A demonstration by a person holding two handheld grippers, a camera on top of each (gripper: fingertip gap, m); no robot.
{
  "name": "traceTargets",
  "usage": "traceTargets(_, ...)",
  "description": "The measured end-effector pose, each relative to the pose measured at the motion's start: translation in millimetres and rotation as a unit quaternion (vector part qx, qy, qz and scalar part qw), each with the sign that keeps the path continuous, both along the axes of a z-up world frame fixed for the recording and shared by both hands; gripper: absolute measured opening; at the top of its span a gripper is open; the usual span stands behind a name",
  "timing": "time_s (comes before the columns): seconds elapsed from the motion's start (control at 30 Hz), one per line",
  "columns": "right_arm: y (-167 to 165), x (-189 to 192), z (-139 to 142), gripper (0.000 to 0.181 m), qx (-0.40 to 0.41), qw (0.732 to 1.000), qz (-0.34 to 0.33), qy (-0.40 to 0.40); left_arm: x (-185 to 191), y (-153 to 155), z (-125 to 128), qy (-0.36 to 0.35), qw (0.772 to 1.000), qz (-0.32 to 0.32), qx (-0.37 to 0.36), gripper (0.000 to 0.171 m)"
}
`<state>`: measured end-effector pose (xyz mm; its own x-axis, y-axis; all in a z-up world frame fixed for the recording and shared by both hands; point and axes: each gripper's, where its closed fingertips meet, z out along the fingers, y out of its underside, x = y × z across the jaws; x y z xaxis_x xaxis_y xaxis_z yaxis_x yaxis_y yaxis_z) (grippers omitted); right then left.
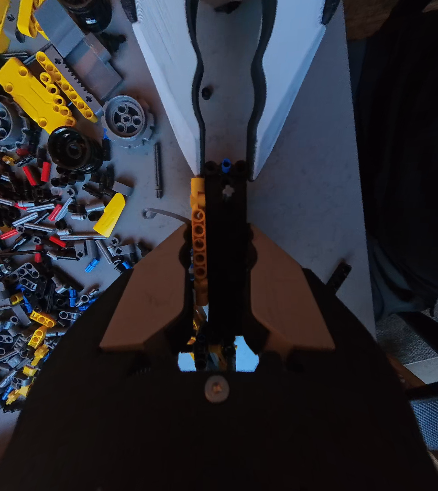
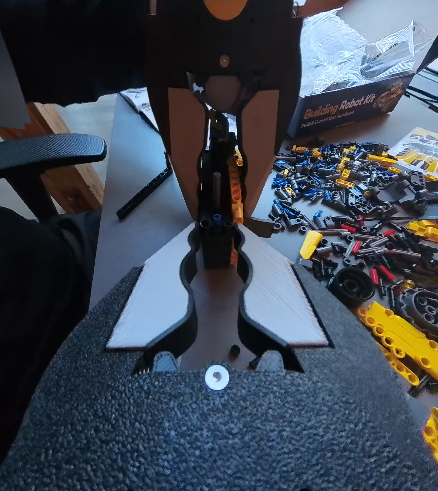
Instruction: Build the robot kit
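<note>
My left gripper (image 1: 219,228) has brown fingers and is shut on a long black and yellow beam assembly (image 1: 226,239), which it holds above the grey table (image 1: 305,212). The assembly's far end has a blue pin (image 1: 226,164) between two black holes. My right gripper (image 2: 216,225) has white fingers, faces the left one, and is shut on that far end (image 2: 216,247). Its pads press on both sides of the black part. The right gripper also shows in the left wrist view (image 1: 224,172), and the left gripper shows in the right wrist view (image 2: 220,212).
Many loose black, grey, blue, red and yellow parts (image 1: 26,212) lie beside the grippers, with a grey wheel hub (image 1: 127,119) and a black tyre (image 1: 71,148). A kit box (image 2: 345,111), a booklet (image 2: 430,154), a long black beam (image 2: 146,191) and a chair armrest (image 2: 39,154) are near. The tips of one gripper are about 4 centimetres away from the tips of the other. From either gripper's tips it is about 9 centimetres to the grey wheel hub (image 1: 127,119).
</note>
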<state>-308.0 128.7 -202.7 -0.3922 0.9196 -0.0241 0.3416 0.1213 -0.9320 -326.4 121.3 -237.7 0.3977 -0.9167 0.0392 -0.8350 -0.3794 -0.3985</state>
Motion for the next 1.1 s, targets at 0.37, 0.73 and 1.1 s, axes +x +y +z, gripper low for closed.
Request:
traceTargets(0.37, -5.4, -1.8, 4.2, 0.021, -0.018, 1.000, 0.012, 0.010, 0.4, -6.9, 1.7, -0.013, 0.999, -0.026, -0.020, 0.037)
traceTargets(0.73, 0.1, -9.1, 11.1, 0.019, -0.051, 0.998, -0.028, 0.031, -3.5, 1.1, 0.2, 0.004, 0.999, 0.024, 0.043, 0.036)
traceTargets(1.1, 31.7, -5.1, 69.9, 0.022, -0.103, 0.979, -0.073, 0.160, 12.6, 5.1, -2.9, 0.023, 0.997, 0.003, 0.069, 0.037)
